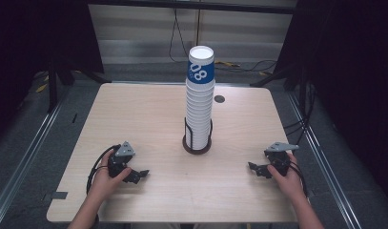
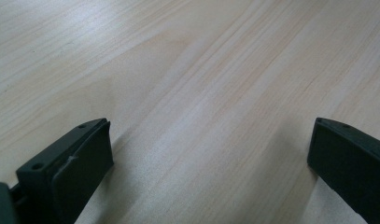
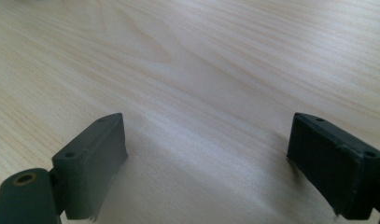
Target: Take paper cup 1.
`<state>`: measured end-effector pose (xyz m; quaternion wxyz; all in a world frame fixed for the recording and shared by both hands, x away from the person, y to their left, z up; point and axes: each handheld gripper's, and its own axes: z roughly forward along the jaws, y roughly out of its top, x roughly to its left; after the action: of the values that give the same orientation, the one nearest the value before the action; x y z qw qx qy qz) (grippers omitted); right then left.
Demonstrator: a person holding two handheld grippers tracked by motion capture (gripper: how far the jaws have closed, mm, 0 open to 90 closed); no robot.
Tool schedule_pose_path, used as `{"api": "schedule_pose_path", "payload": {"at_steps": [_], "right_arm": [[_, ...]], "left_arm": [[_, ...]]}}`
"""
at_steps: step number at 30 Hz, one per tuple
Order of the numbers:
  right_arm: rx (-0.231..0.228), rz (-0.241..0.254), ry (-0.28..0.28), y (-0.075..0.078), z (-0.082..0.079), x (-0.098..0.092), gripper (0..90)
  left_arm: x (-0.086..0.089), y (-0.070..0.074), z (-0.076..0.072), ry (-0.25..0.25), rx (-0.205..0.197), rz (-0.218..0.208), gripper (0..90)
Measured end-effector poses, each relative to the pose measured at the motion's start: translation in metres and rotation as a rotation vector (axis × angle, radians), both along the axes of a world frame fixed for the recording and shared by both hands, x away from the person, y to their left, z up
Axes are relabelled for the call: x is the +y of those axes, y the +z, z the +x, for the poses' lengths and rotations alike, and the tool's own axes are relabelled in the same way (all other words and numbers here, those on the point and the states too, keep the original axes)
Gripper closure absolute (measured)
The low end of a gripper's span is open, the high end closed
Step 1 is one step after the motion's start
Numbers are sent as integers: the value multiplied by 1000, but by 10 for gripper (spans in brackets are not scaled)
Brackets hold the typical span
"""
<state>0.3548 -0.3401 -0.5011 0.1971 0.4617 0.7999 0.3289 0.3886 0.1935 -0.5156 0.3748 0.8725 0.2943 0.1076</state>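
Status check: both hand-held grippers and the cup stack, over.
Left hand-held gripper and right hand-held gripper open, empty, low over table. Cup stack upright in holder, untouched. Path clear.

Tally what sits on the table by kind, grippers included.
Cup stack: 1 (single cups too tight to count)
Wire holder: 1
Dark round spot on table: 1
Grippers: 2, left gripper, right gripper, both open
Total: 5
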Motion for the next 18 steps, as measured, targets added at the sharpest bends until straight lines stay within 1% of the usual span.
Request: {"api": "schedule_pose_path", "payload": {"at_steps": [7,8,10,11,12,13,14,15,16,17,18], "right_arm": [[0,1,1,0,0,0,109],[6,6,-7,0,-1,0,111],[2,11,5,0,-1,-1,114],[6,13,11,0,-2,-1,114],[13,16,21,1,-2,-1,117],[13,16,21,1,-2,-1,117],[26,35,36,3,-3,-1,130],[44,56,72,8,-5,2,128],[44,56,78,11,-5,3,129],[36,57,91,13,-5,5,129],[37,65,104,16,-6,8,129]], "left_arm": [[0,0,0,-1,-1,0,0],[-1,0,-2,13,5,-2,0],[1,0,-3,4,7,-9,0],[3,1,-4,0,22,-27,0],[4,2,-5,-2,46,-47,0],[4,2,-5,-2,46,-47,1],[5,4,-5,-8,73,-55,1],[7,7,-6,24,79,-41,60],[7,9,-6,37,84,-41,106],[7,11,-6,37,102,-43,160],[5,13,-5,21,127,-44,193]]}}
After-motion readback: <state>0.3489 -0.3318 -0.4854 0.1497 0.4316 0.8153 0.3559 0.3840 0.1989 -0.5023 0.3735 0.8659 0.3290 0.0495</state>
